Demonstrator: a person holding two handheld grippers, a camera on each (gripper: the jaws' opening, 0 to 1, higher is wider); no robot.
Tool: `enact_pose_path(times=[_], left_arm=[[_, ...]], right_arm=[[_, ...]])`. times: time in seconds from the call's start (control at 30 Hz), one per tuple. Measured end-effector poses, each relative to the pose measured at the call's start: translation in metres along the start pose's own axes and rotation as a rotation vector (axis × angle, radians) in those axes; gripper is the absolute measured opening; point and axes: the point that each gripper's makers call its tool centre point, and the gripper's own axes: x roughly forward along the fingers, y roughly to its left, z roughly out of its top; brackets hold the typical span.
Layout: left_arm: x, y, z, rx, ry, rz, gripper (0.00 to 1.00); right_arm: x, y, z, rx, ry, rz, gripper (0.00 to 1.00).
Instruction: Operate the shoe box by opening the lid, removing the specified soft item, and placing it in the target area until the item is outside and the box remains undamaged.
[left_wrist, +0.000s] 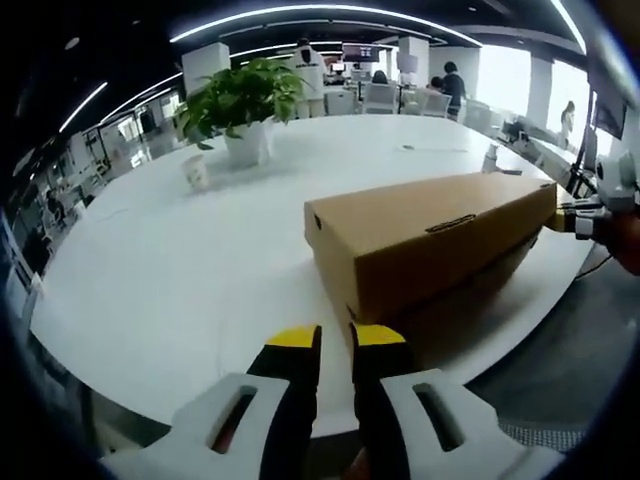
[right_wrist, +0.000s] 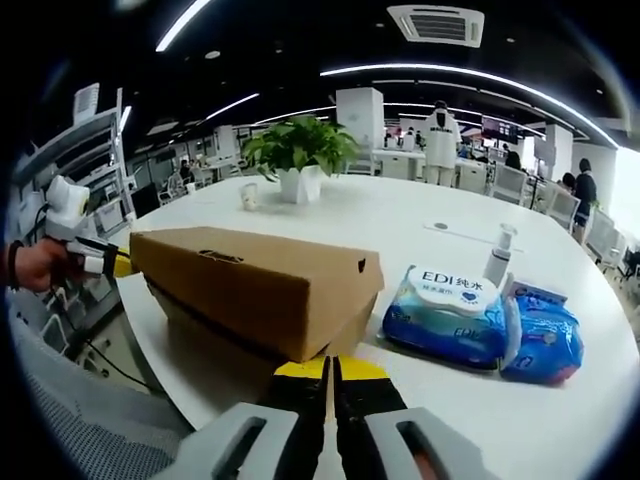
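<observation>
So, left gripper view: my left gripper (left_wrist: 336, 345), jaws slightly apart, sits near the closed shoe box (left_wrist: 430, 245) on the table (left_wrist: 180, 290). Right gripper view: right gripper (right_wrist: 331, 370), jaws together, at its near corner. I'd lift the lid gently, evenly.

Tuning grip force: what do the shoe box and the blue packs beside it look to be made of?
Shoe box: brown cardboard, matte, with sharp folded edges and punched slots; probably corrugated, though no cut edge shows it. Blue packs: glossy plastic film, judging by the highlights and wrinkles; they look soft and filled, apparently wet wipes.
</observation>
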Motion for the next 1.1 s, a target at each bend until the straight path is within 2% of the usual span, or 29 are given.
enact_pose_path(times=[0.57,1.1], left_arm=[[0.014,-0.003,-0.013,-0.019,0.039,-0.028,0.1],[0.015,-0.003,-0.022,-0.017,0.057,-0.033,0.11]], right_arm=[[0.004,-0.001,-0.012,0.028,0.039,-0.006,0.0],[0.006,-0.001,-0.026,0.042,0.073,0.006,0.0]])
